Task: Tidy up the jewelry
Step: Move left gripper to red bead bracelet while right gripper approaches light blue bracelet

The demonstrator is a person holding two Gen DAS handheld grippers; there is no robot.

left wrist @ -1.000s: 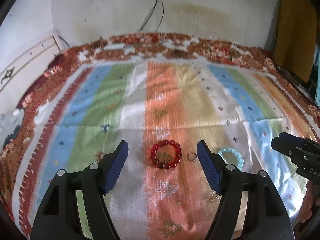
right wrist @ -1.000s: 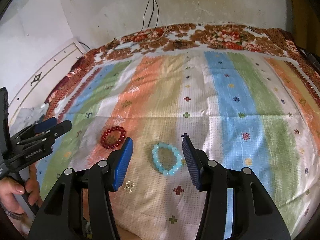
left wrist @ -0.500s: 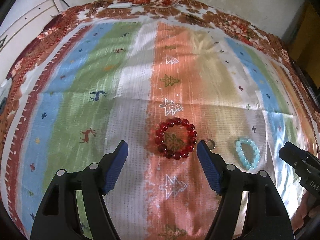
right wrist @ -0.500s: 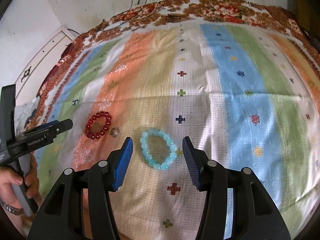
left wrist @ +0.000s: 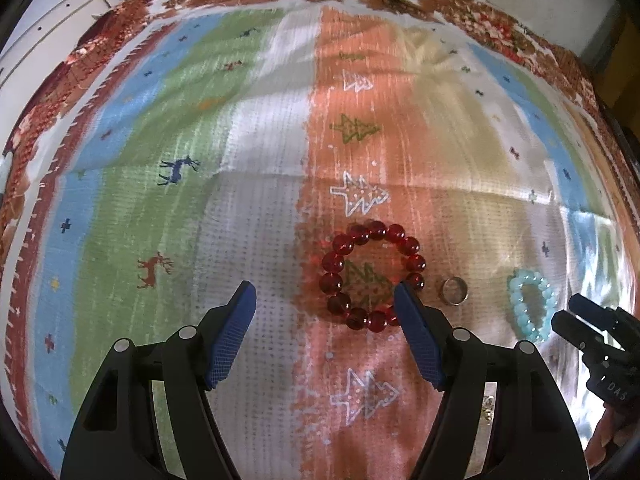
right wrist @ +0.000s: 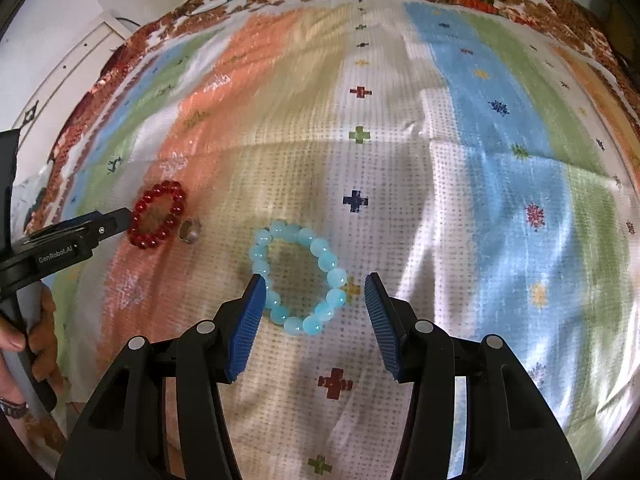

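My left claw (left wrist: pixel 325 312) stands wide, empty, over the red bead bracelet (left wrist: pixel 372 274), whose near edge lies beside its right pad. My right claw (right wrist: pixel 315 302) is half-spread, empty, straddling the pale blue bead bracelet (right wrist: pixel 298 276). A metal ring (left wrist: pixel 454 291) sits between them. Striped woven bedspread (right wrist: pixel 460 160) lies open ahead.

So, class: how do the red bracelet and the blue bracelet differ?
The red bracelet has dark, glassy beads; the blue bracelet has pale, milky ones. Red lies on the orange stripe beside a ring; blue lies on paler cloth, alone. Both are round-bead loops lying flat.
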